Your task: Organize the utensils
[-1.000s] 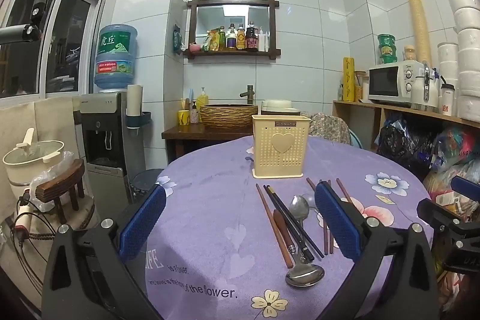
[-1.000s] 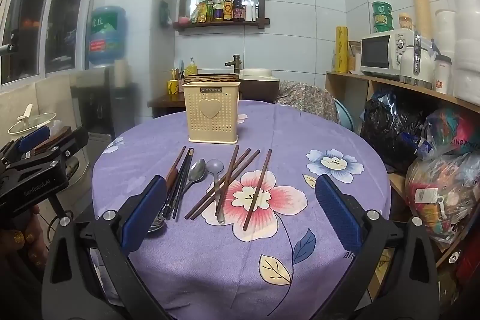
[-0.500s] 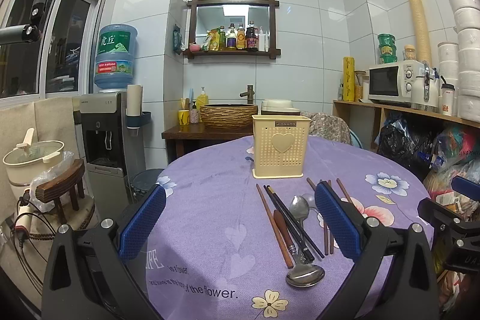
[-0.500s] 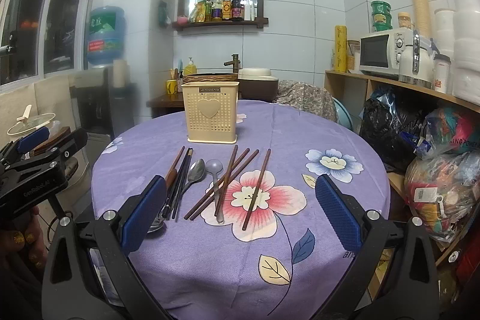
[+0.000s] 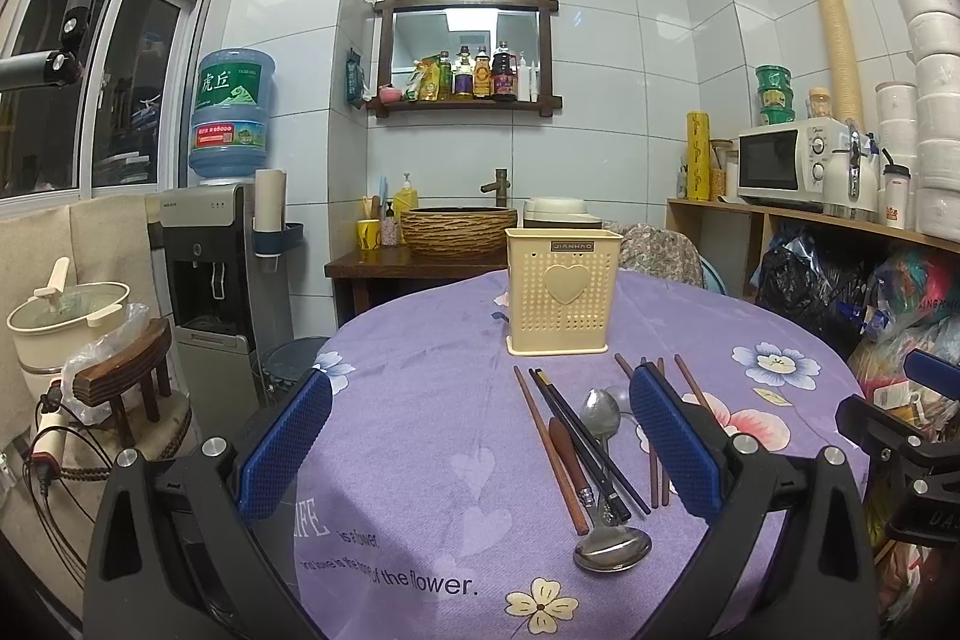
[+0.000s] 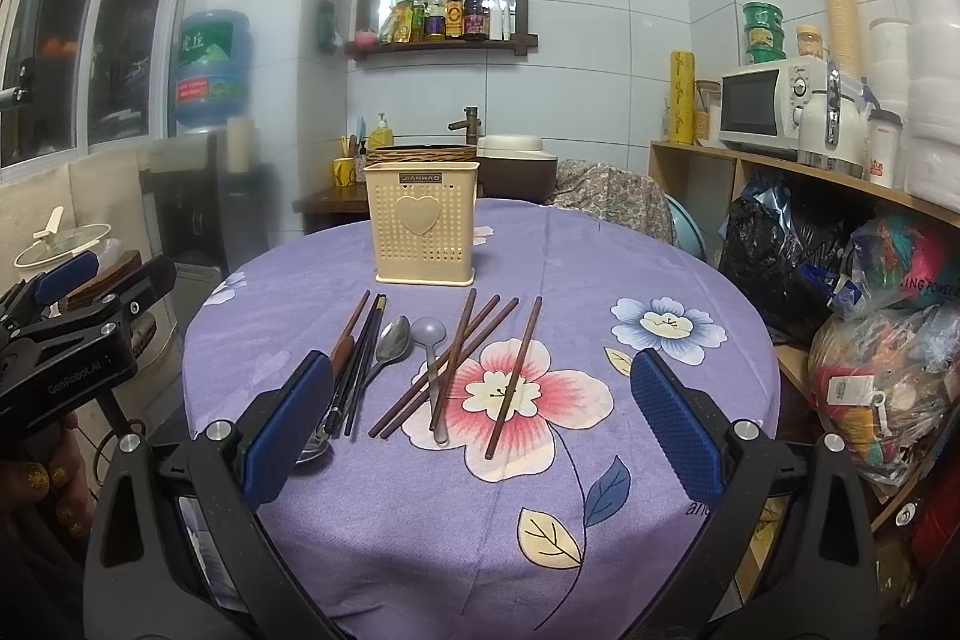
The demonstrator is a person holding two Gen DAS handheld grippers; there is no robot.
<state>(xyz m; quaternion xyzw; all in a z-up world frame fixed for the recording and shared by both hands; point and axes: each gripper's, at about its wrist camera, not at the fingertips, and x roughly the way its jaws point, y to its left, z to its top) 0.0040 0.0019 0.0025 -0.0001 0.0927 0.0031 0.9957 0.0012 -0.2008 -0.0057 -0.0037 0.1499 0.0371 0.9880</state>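
A cream perforated utensil holder [image 5: 563, 300] [image 6: 423, 231] with a heart stands upright on the round purple table [image 5: 420, 418]. In front of it lie several brown and black chopsticks [image 6: 462, 361] [image 5: 549, 445], steel spoons [image 5: 600, 415] [image 6: 393, 343] and a grey plastic spoon [image 6: 429, 340], loose on the cloth. My left gripper [image 5: 480, 436] hovers open at the table's near left, its right finger beside the spoons. Over the near edge, my right gripper [image 6: 480, 424] is open with the chopsticks lying beyond its fingers. Both hold nothing.
A water dispenser [image 5: 225, 244] and a stool with a pot [image 5: 72, 322] stand left of the table. Behind it is a sink counter [image 5: 420, 262]. A shelf with a microwave [image 6: 774, 106] and stuffed bags [image 6: 870, 340] lines the right side.
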